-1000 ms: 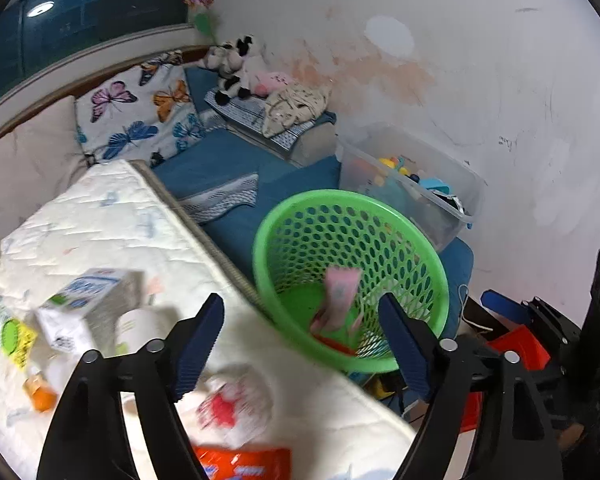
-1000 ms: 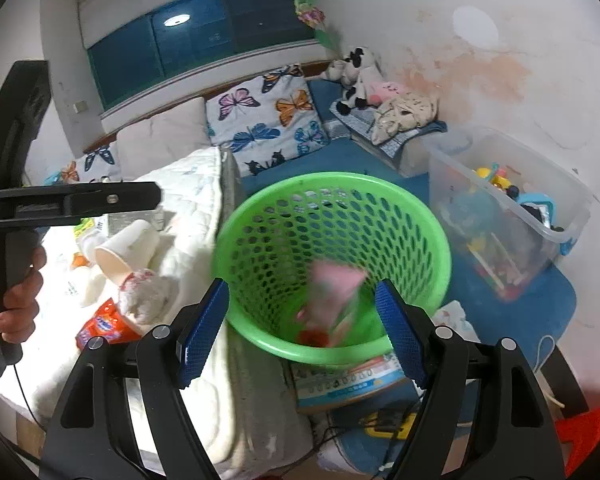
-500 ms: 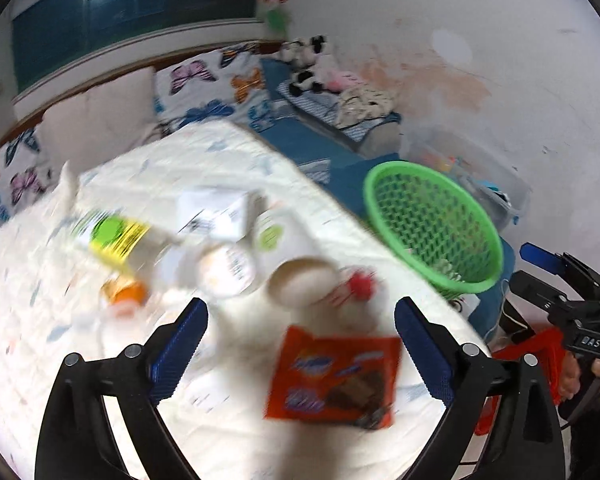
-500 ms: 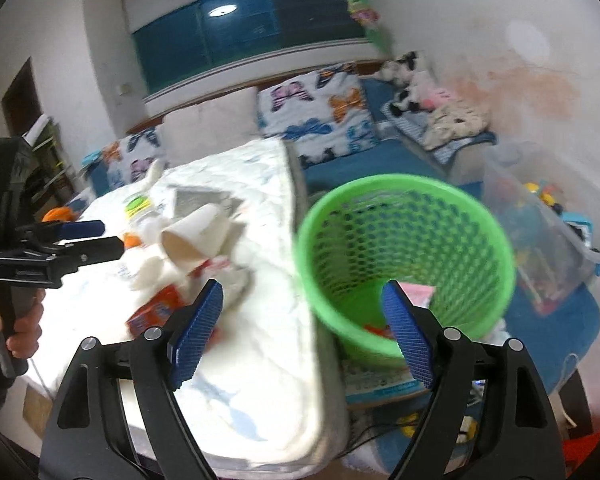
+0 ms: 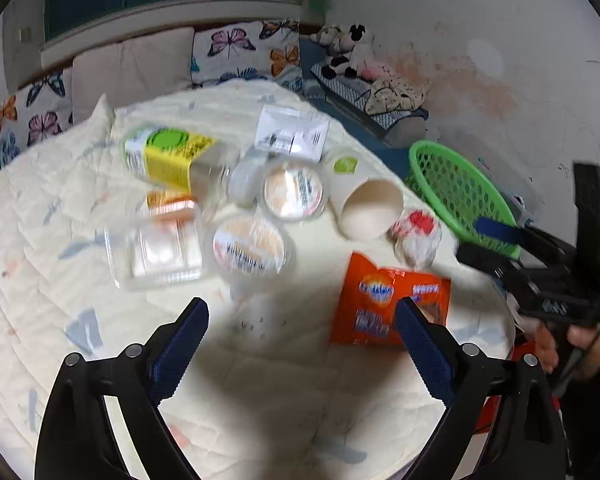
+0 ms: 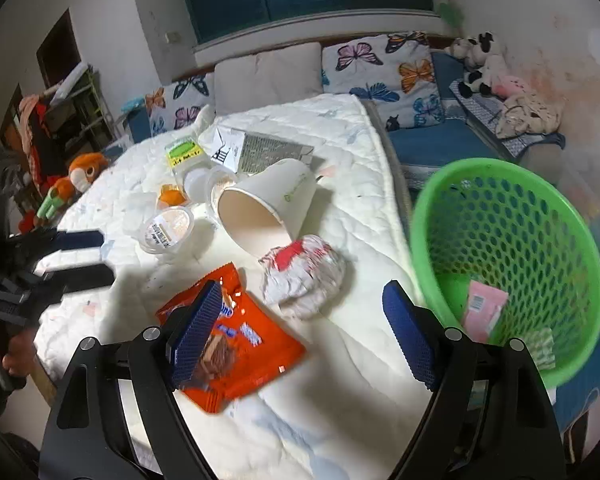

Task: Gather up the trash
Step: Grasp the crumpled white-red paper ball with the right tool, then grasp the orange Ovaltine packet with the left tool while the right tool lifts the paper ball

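Trash lies spread on the white mattress (image 5: pixel 260 380): an orange snack wrapper (image 5: pixel 388 300) (image 6: pixel 240 340), a crumpled red-and-white paper ball (image 5: pixel 416 232) (image 6: pixel 304 276), a tipped paper cup (image 5: pixel 366 204) (image 6: pixel 264 204), two sealed cups (image 5: pixel 294 190), a clear plastic box (image 5: pixel 156 246) and a yellow-labelled bottle (image 5: pixel 168 156). My left gripper (image 5: pixel 300 312) hangs open over bare mattress just short of the pile. My right gripper (image 6: pixel 303 292) is open above the wrapper and the paper ball, empty. The green basket (image 6: pixel 580 248) at the right holds a pink packet (image 6: pixel 482 308).
Butterfly pillows (image 6: pixel 380 68) and plush toys (image 6: pixel 480 60) line the far wall. A blue couch (image 6: pixel 432 144) runs behind the basket. An orange plush toy (image 6: pixel 84 168) and a cluttered shelf (image 6: pixel 52 120) are at the left. A hand (image 6: pixel 16 356) holds the left gripper.
Both views have swung left from the green basket to the trash on the mattress. The pink packet that was dropping now lies in the basket. Both pairs of jaws stand a little wider.
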The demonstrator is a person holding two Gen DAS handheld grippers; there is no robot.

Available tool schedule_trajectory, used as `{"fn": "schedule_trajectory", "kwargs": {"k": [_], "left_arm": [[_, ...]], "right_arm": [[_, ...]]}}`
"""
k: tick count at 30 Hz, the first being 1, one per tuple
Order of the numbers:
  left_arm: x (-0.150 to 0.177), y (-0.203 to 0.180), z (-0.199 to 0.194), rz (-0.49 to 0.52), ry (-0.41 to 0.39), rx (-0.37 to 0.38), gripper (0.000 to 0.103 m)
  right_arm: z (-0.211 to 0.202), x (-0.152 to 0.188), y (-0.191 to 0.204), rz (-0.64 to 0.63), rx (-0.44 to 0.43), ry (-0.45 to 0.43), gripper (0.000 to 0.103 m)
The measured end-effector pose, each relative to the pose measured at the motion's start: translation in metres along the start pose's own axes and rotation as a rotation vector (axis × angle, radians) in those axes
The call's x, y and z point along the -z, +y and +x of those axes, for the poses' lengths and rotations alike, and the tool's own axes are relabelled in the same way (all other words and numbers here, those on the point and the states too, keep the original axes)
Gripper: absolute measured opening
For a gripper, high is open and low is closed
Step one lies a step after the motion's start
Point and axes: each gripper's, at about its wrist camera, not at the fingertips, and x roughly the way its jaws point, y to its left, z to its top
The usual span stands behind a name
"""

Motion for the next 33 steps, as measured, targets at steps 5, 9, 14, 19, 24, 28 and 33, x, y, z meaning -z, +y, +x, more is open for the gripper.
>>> {"fn": "schedule_trajectory", "kwargs": {"k": [5, 9, 14, 19, 24, 28, 33], "left_arm": [[0.011, 0.0, 0.009, 0.0, 0.035, 0.041, 0.083], [0.011, -0.007, 0.018, 0.005, 0.059, 0.085, 0.077], [0.008, -0.02, 0.034, 0.037, 0.088, 0.127, 0.072], [0.003, -0.034, 0.046, 0.07, 0.107, 0.165, 0.068], [-0.004, -0.038, 0.06, 0.076, 0.128, 0.16, 0.066], [-0.002, -0.036, 0.07, 0.058, 0.153, 0.175, 0.06], [-0.001, -0.038, 0.071, 0.07, 0.148, 0.169, 0.049]], "right_arm": [[0.03, -0.005, -0.001, -0.003, 0.006, 0.051, 0.077], [0.043, -0.004, -0.006, 0.019, 0.005, 0.085, 0.064], [0.036, -0.003, -0.009, 0.022, 0.001, 0.076, 0.055], [0.016, -0.002, -0.012, 0.028, 0.009, 0.036, 0.055], [-0.005, -0.002, -0.019, 0.042, 0.018, 0.001, 0.055], [-0.019, 0.0, -0.023, 0.046, 0.034, -0.018, 0.055], [-0.023, 0.003, -0.026, 0.059, 0.047, -0.023, 0.055]]}}
